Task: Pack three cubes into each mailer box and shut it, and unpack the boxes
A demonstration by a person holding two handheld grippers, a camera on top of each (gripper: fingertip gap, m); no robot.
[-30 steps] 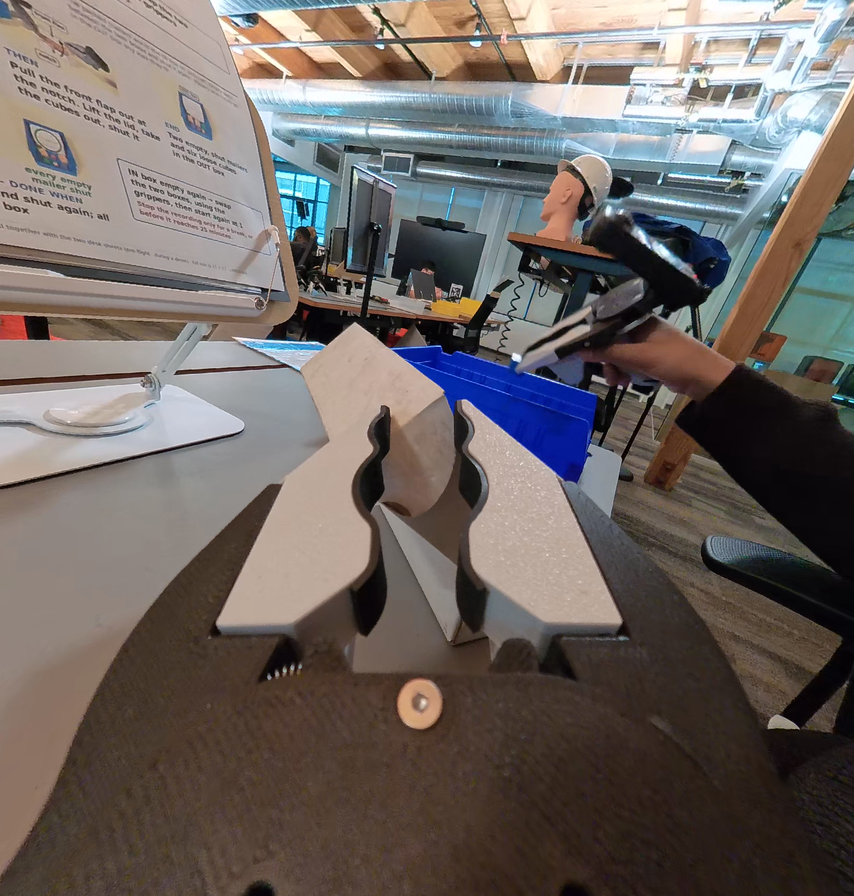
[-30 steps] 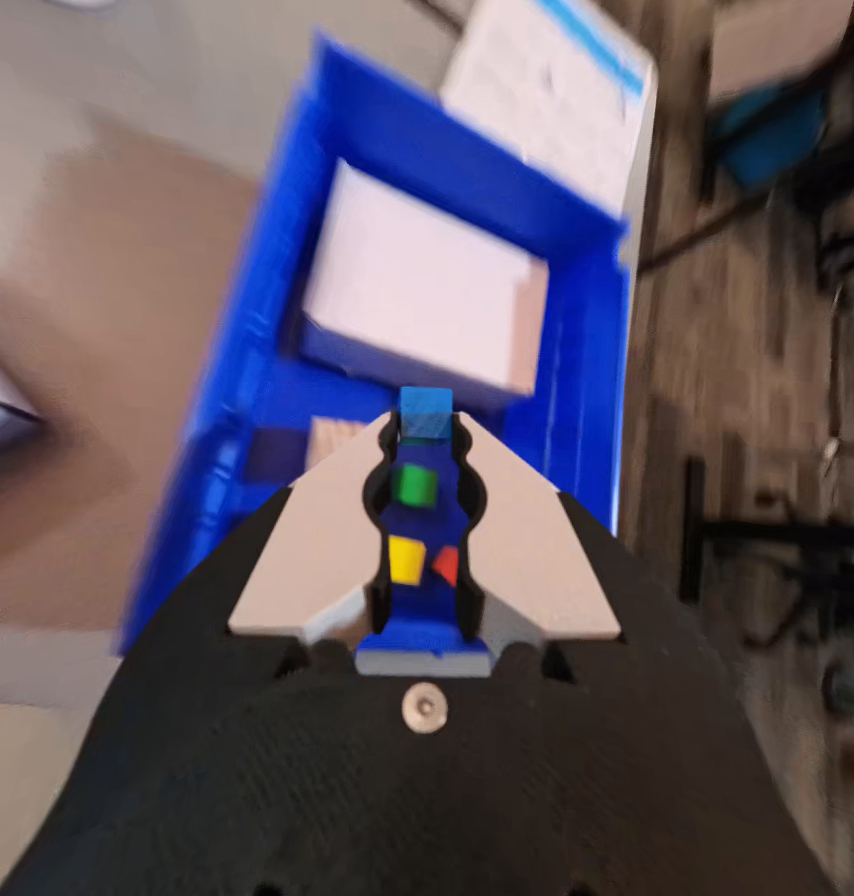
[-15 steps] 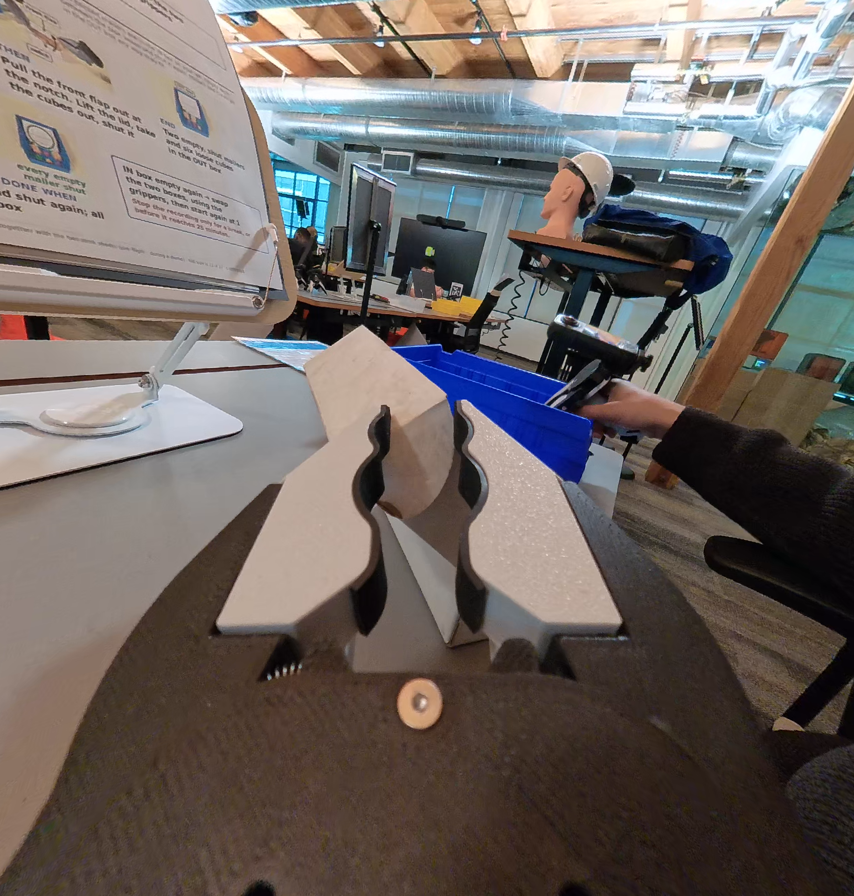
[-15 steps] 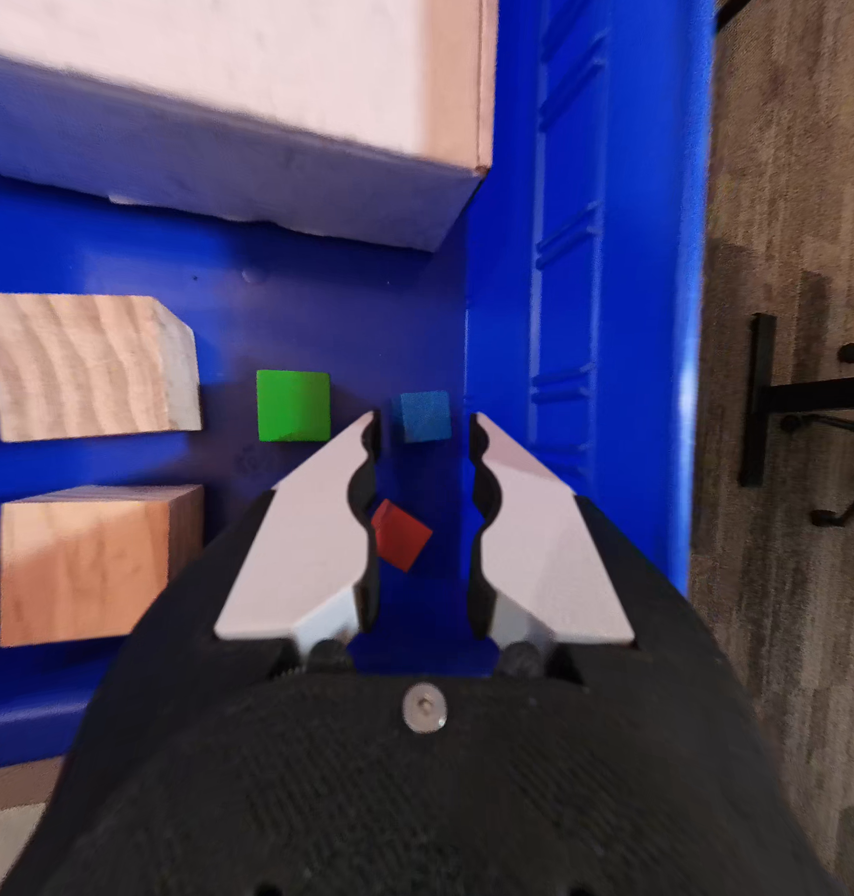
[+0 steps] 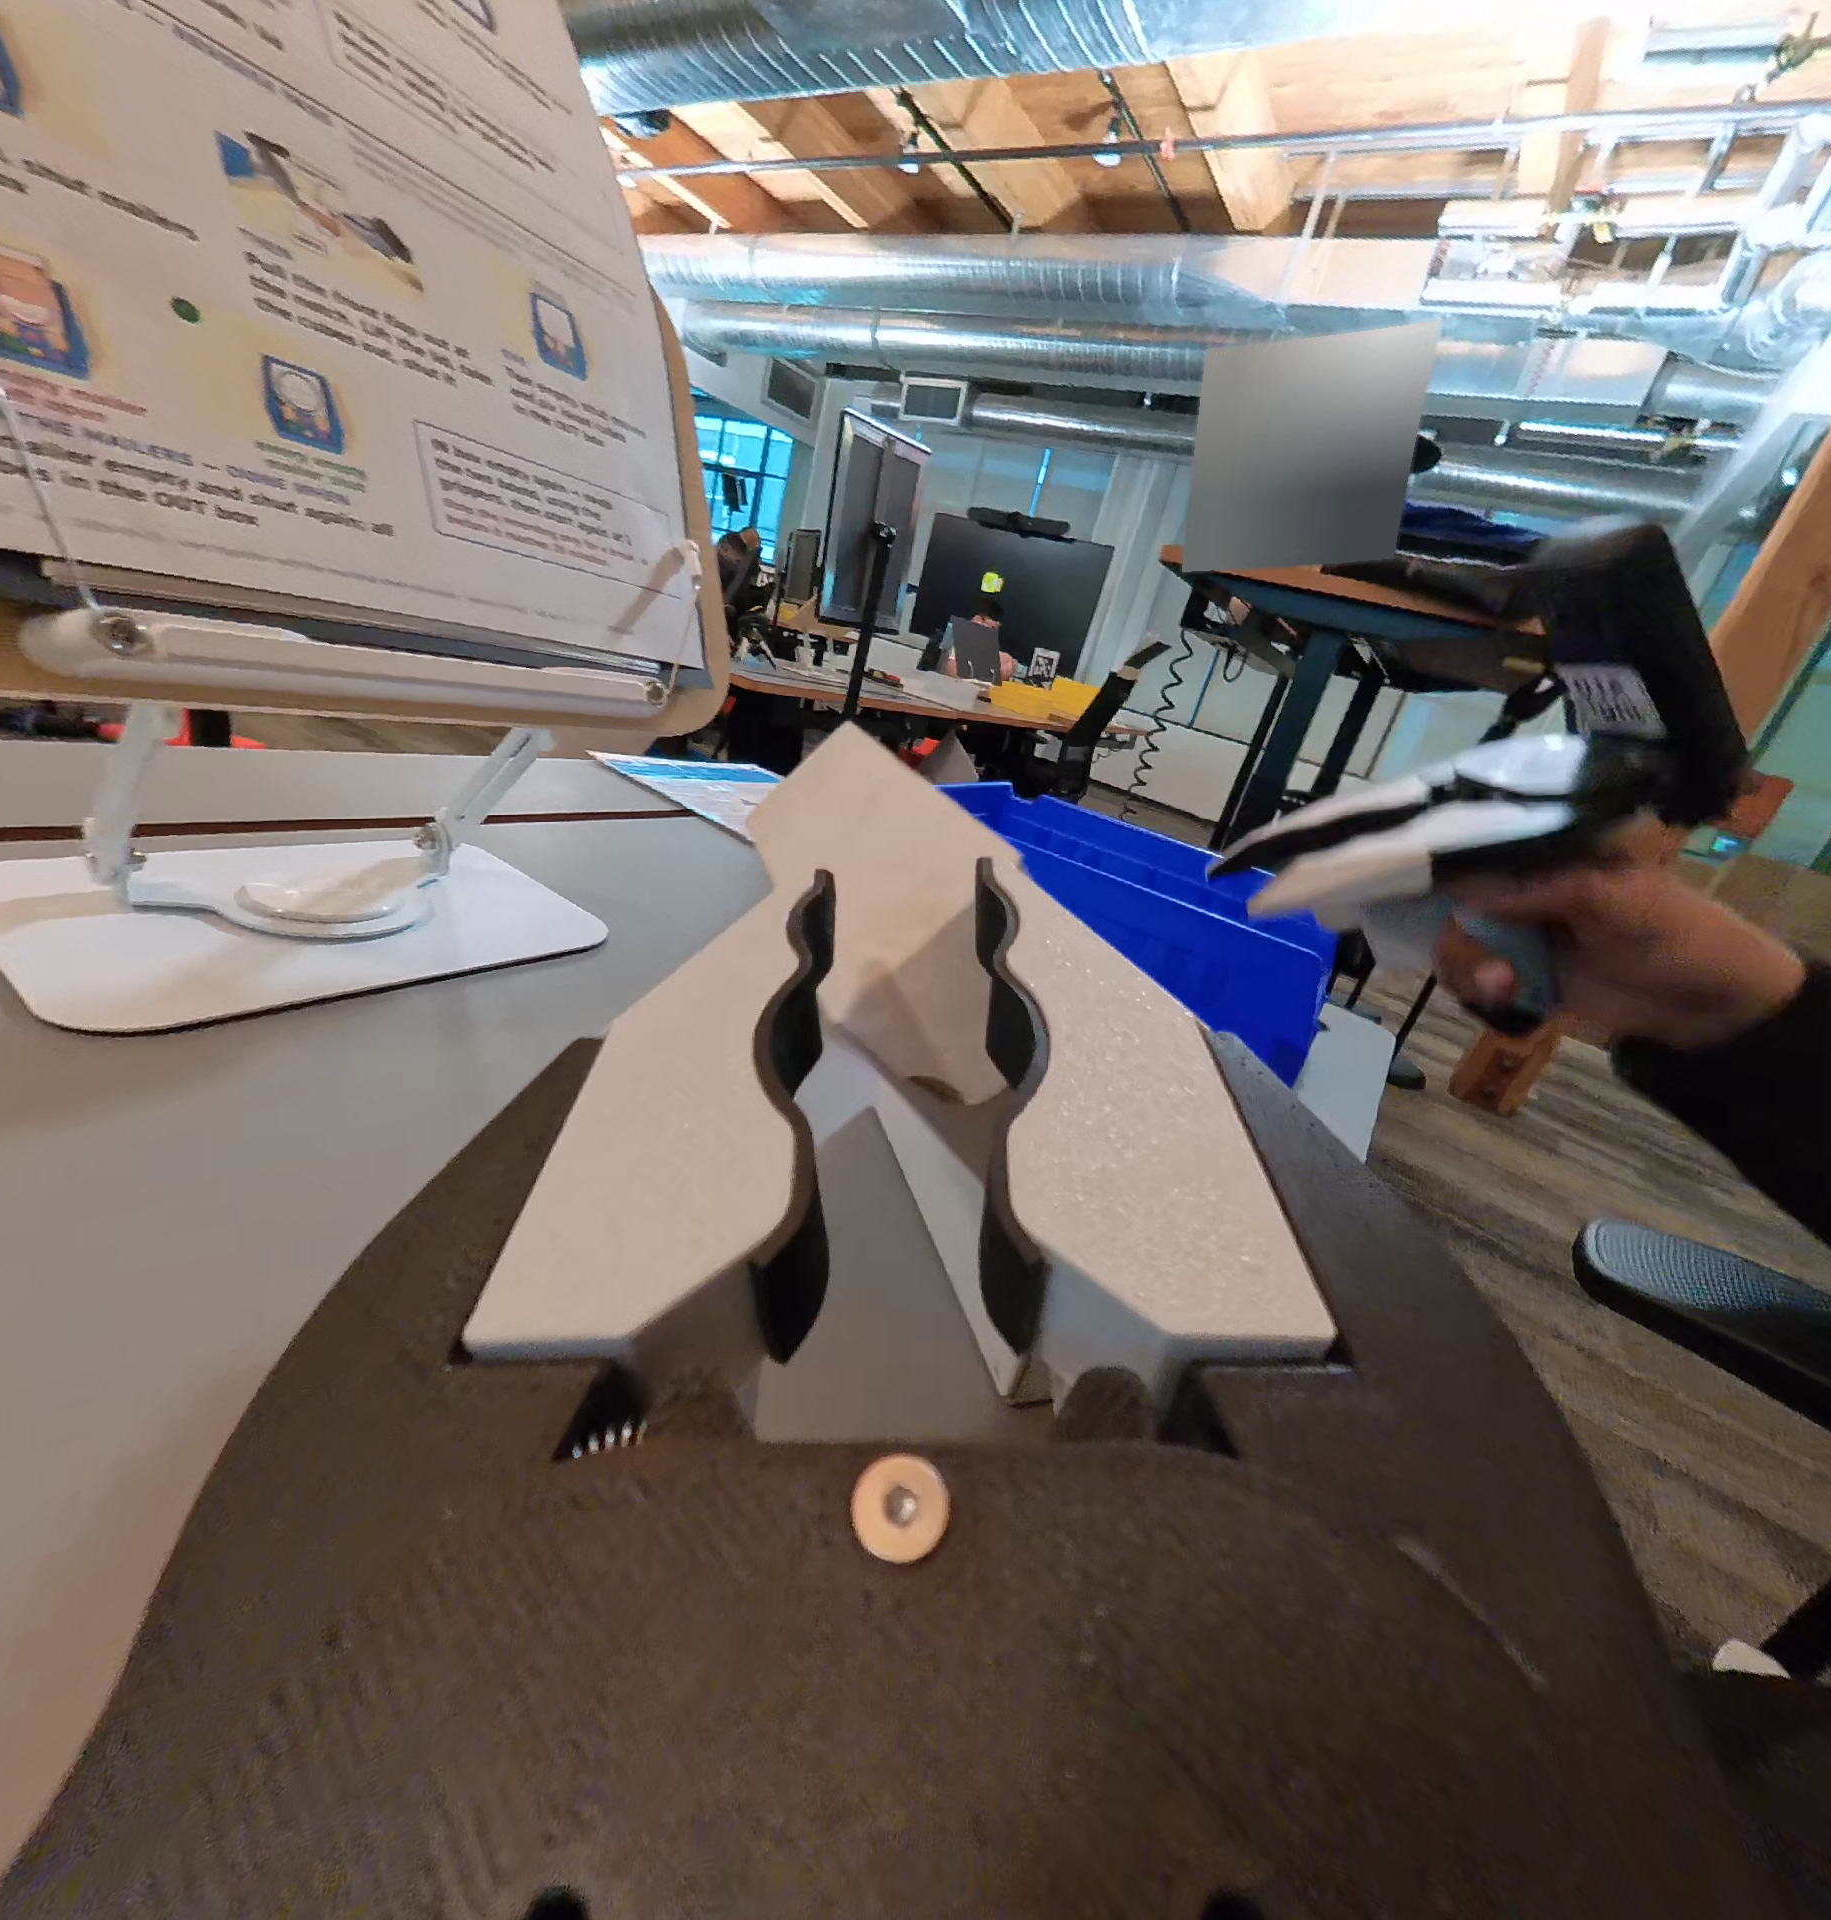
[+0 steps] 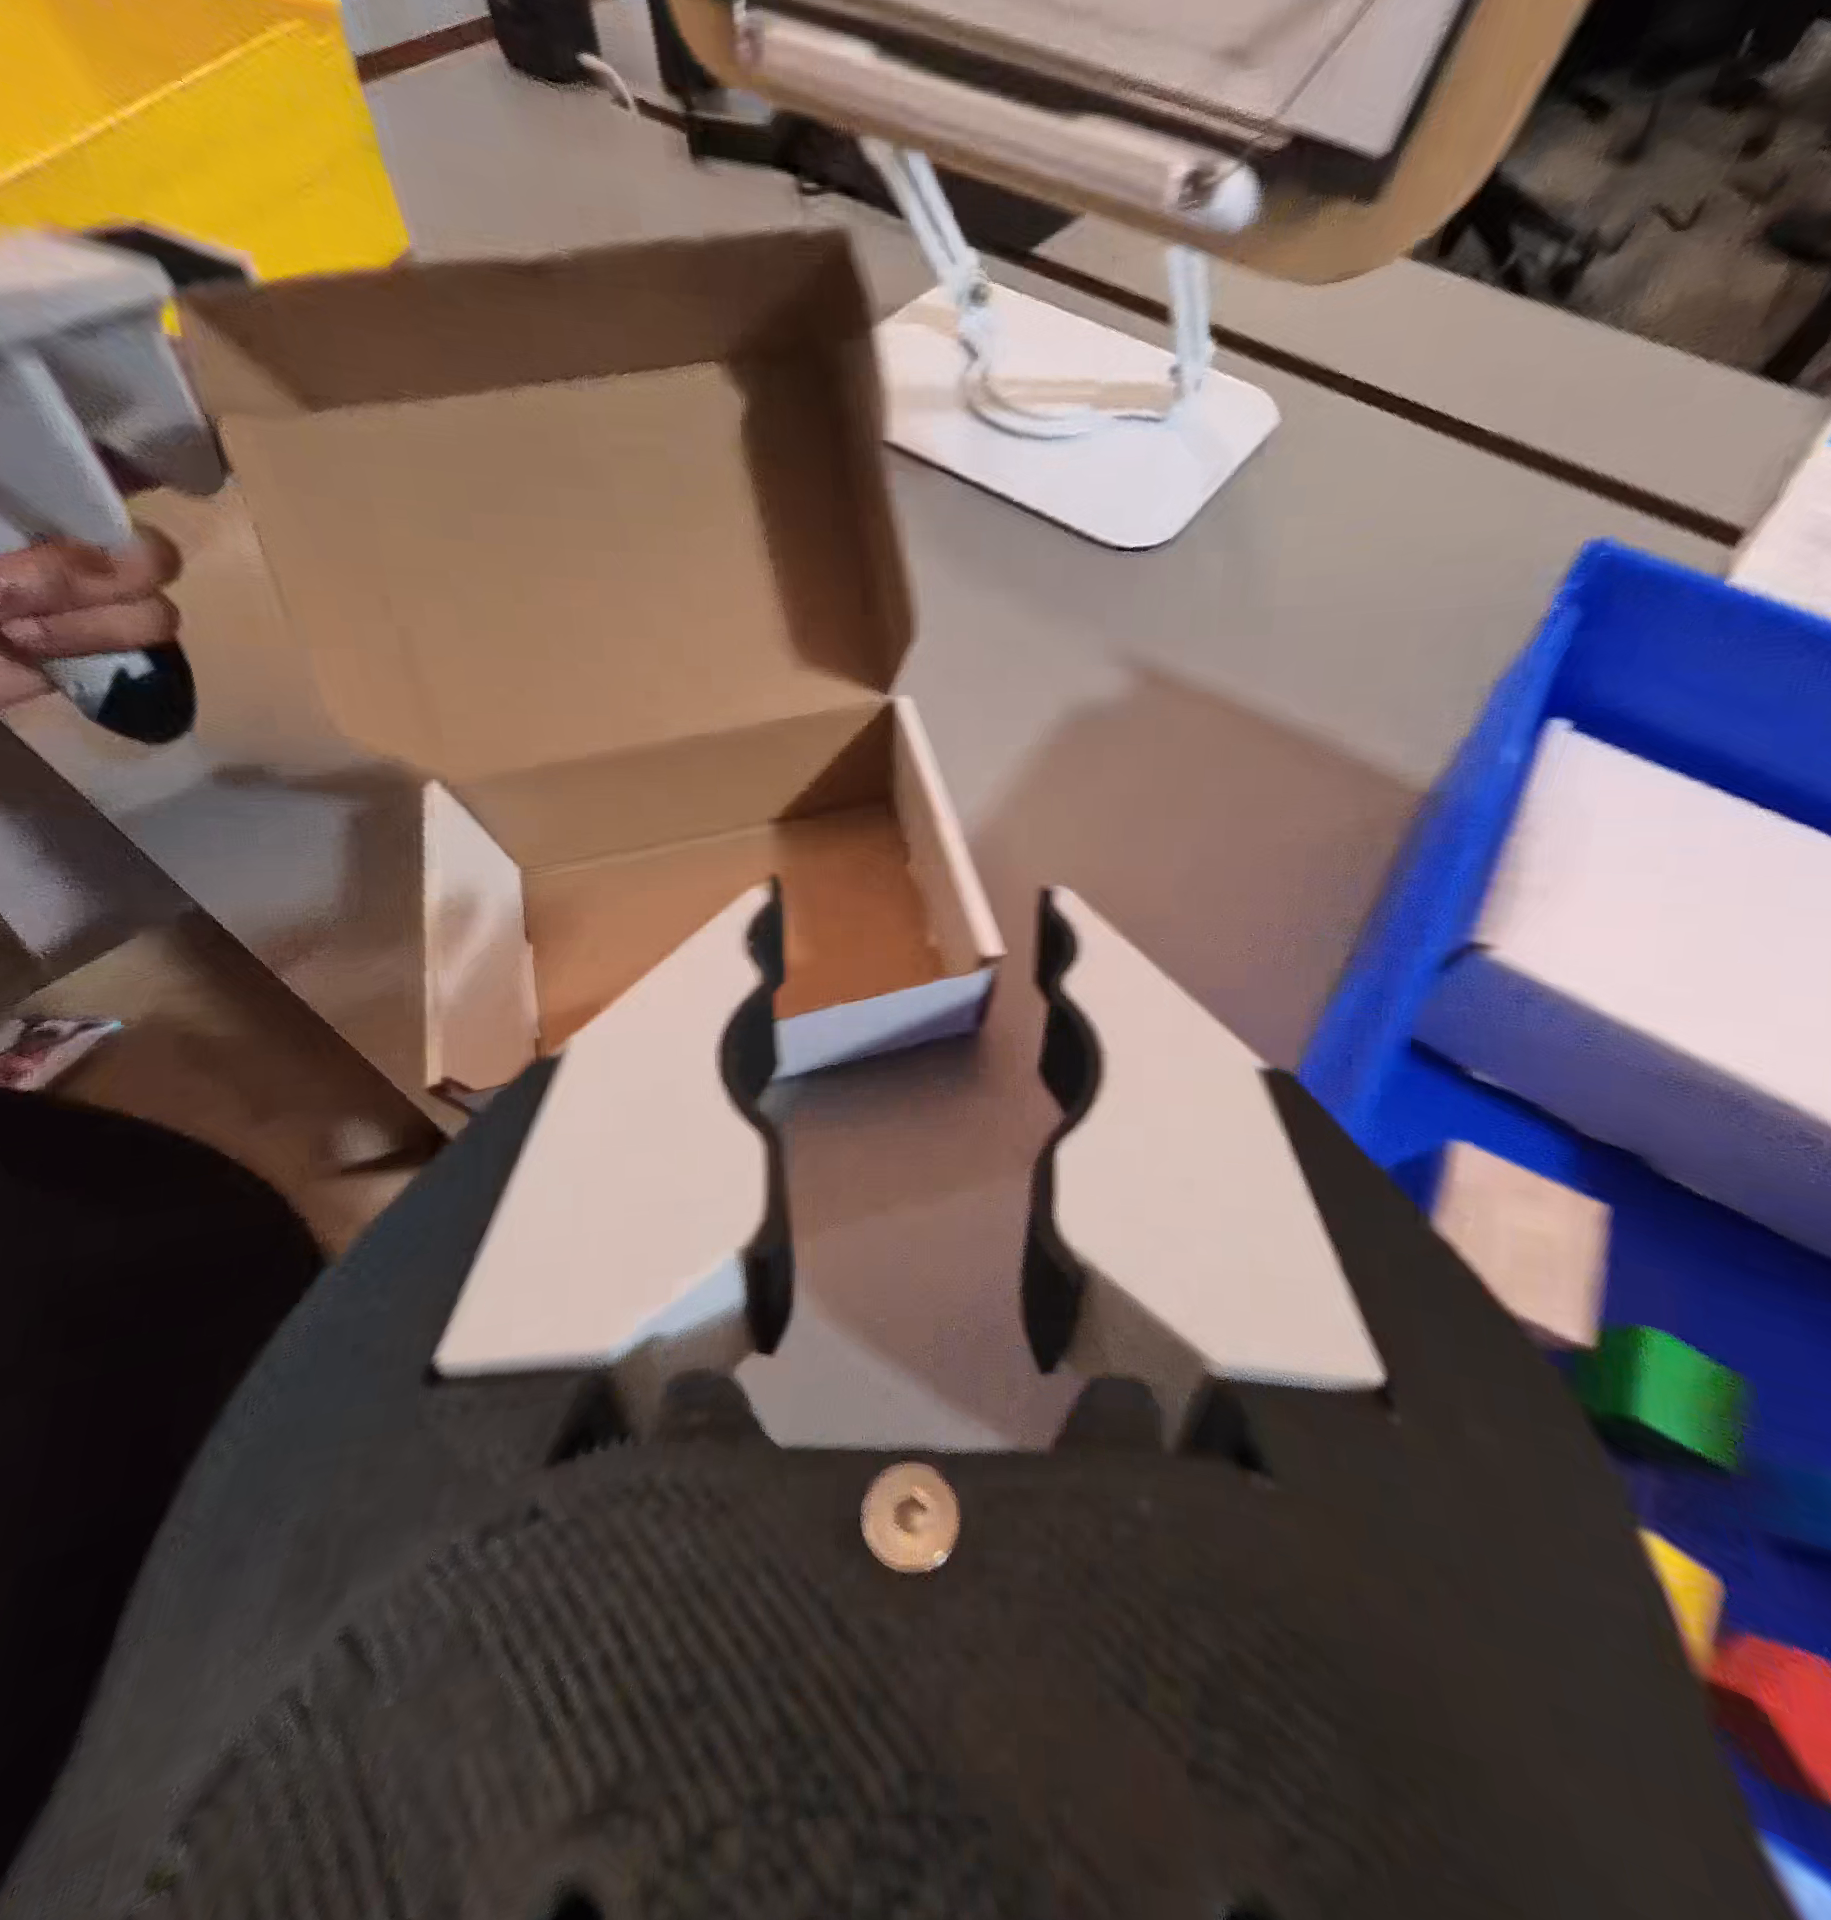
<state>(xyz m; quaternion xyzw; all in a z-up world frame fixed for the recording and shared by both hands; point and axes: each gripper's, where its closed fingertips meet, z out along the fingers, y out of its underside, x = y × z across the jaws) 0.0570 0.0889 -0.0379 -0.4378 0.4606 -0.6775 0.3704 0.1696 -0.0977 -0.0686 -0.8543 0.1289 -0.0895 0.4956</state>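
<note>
An open brown mailer box point(image 6: 682, 831) stands on the grey table; the part of its inside that shows is bare. Its lid point(image 6: 537, 540) stands upright. My left gripper point(image 5: 903, 878) is shut on the lid's edge flap point(image 5: 890, 821) and also shows in the right wrist view point(image 6: 69, 416) at the lid's left side. My right gripper point(image 6: 909, 899) is open and empty, just in front of the box's right corner; it also shows in the left wrist view point(image 5: 1243, 883) above the blue bin point(image 5: 1150, 904). Green point(image 6: 1669, 1392), red point(image 6: 1804, 1714) and yellow point(image 6: 1680, 1610) cubes lie in the bin.
The blue bin point(image 6: 1513, 831) stands right of the box and holds a closed white mailer box point(image 6: 1669, 935). A white stand point(image 6: 1077, 436) with an instruction sheet is behind the box. A yellow bin point(image 6: 163, 135) sits at the far left. A chair point(image 5: 1721, 1309) stands off the table's right edge. Tip to tip, the grippers are about 25 cm apart.
My right gripper opened and let the blue cube go in the blue bin, then swung out of the bin to the open box. My left gripper kept its hold on the lid.
</note>
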